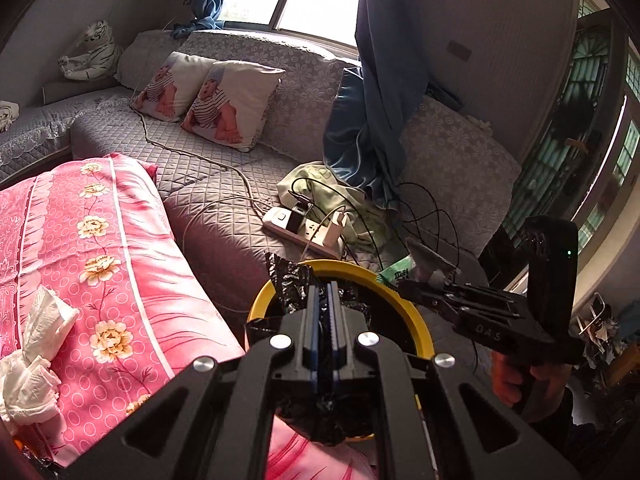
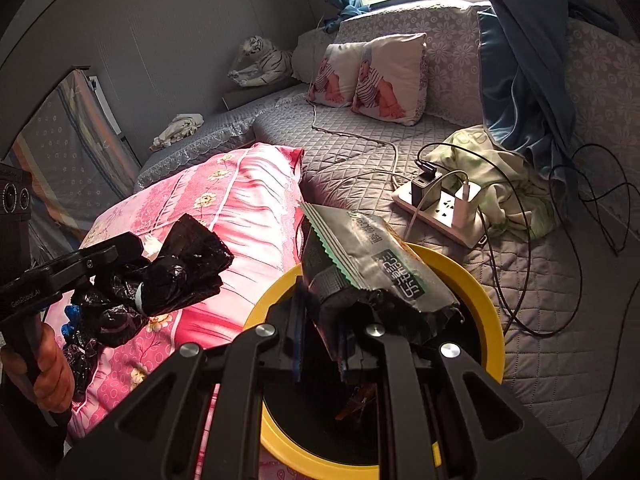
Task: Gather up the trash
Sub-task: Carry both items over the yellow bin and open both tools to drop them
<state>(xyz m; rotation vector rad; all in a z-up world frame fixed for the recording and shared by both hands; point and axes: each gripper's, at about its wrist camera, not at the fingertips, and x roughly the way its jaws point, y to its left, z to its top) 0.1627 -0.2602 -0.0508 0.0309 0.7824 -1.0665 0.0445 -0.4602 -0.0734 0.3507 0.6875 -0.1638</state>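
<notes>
While both claws sit over the bin, the scene reads left to right as follows. Far left on the pink flowered quilt [image 1: 100,240]: 1 heap of crumpled white tissue [image 1: 36,344], lying loose, well apart from either claw.

Left claw [image 1: 325,300]: jaws pressed nearly together, pinching the black plastic bin bag [image 1: 292,280]. In the right wrist view the same claw [image 2: 120,250] comes in from the left, with a bunched wad of that black bag [image 2: 168,276] gathered at its tip, above the quilt [image 2: 224,208] and just beside the bin rim.

Centre: round yellow bin [image 1: 416,320] standing against the quilt edge, dark inside. In the right wrist view its rim [image 2: 486,300] runs under the claw.

Right claw [image 2: 320,328]: jaws partly closed on 1 grey snack wrapper [image 2: 372,256] with a green zigzag edge and printed label; the wrapper juts up over the bin mouth. From the left wrist view this claw [image 1: 412,280] reaches in from the right, the wrapper [image 1: 424,264] at its tip above the far rim.

Right of the bin, on the grey quilted sofa [image 1: 224,216]: white power strip [image 1: 308,228] with chargers plugged in, black cables trailing, a crumpled green cloth [image 1: 316,176] behind it. Blue curtain [image 1: 380,112] hangs down onto the sofa back. 2 baby-print cushions [image 1: 232,108] sit further back.
</notes>
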